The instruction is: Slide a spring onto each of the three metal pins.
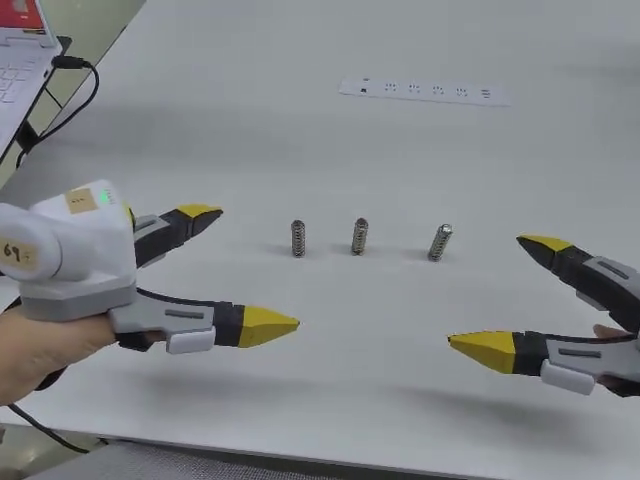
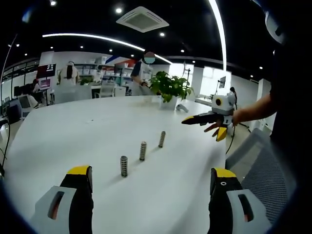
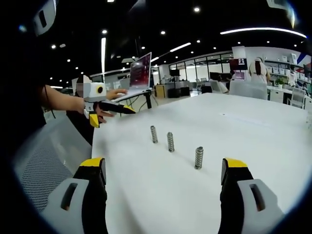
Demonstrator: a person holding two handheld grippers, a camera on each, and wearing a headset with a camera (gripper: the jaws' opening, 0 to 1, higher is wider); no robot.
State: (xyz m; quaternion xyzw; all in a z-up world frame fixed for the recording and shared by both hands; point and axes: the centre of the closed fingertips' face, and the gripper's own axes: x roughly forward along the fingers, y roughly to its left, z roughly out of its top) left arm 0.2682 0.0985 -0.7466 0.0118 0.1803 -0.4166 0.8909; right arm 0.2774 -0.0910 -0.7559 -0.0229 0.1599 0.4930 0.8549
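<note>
Springs: three, upright in a row on the counter [image 1: 300, 140], apart from one another and from both tools.
First spring [image 1: 298, 238]: closest of the row to the left hand-held gripper [image 1: 255, 268], ahead of its yellow tips and a little to their inner side.
Middle spring [image 1: 360, 236]: between the other two, about midway between the two tools.
Third spring [image 1: 440, 242]: closest to the right hand-held gripper [image 1: 485, 291], ahead of its tips; a bright metal tip [image 1: 445, 231] shows at its top.
Left hand-held gripper: jaws spread wide, nothing between them; held in a hand above the counter, tips pointing toward the row. In its own view the row runs away from it, with the first spring nearest.
Right hand-held gripper: jaws likewise spread wide and holding nothing; held above the counter opposite the left one, tips facing it. In its own view the third spring is nearest.
Power strip [image 1: 425, 92]: white, flat on the counter, well beyond the row from both tools.
Laptop [image 1: 20, 50]: at the counter's edge beyond the left hand-held gripper, with a black cable [image 1: 75, 105] plugged in.
Potted plant [image 2: 169, 87]: at the counter's far end in the left gripper view.
</note>
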